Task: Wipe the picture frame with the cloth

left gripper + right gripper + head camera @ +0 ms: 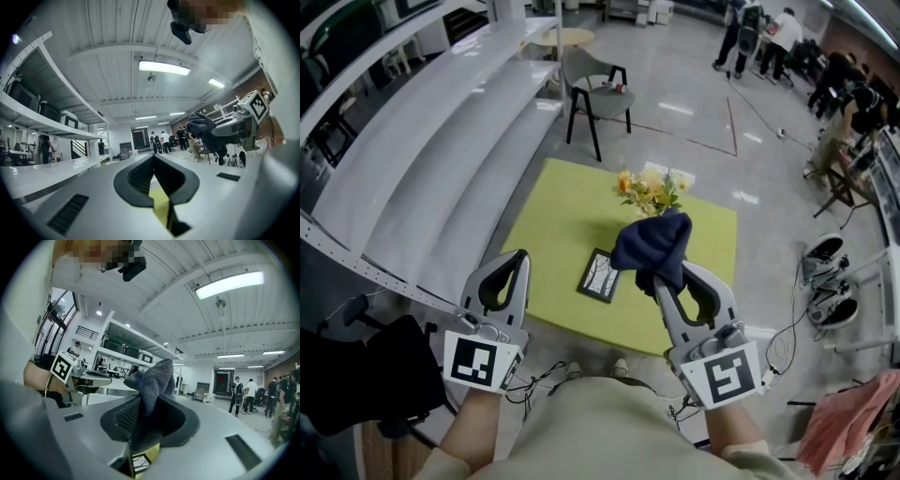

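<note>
The right hand-held gripper [662,281] pinches a dark cloth [654,244]. The picture frame [600,276] lies on the table [548,220] just left of it. The left hand-held gripper [518,257] is pressed together, empty.

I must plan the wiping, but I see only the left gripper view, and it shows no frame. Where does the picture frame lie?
Observer: The picture frame lies flat on the yellow-green table. In the head view it shows between the two tools.
Operator: Is the cloth really clamped, or does it only hang on the right tool?
Observer: In the right gripper view the cloth stands between the jaws of the right tool, and they are shut on it.
Operator: Is there anything near the frame that I should avoid?
Observer: A bunch of flowers stands on the table beyond the frame, apart from it.
</note>
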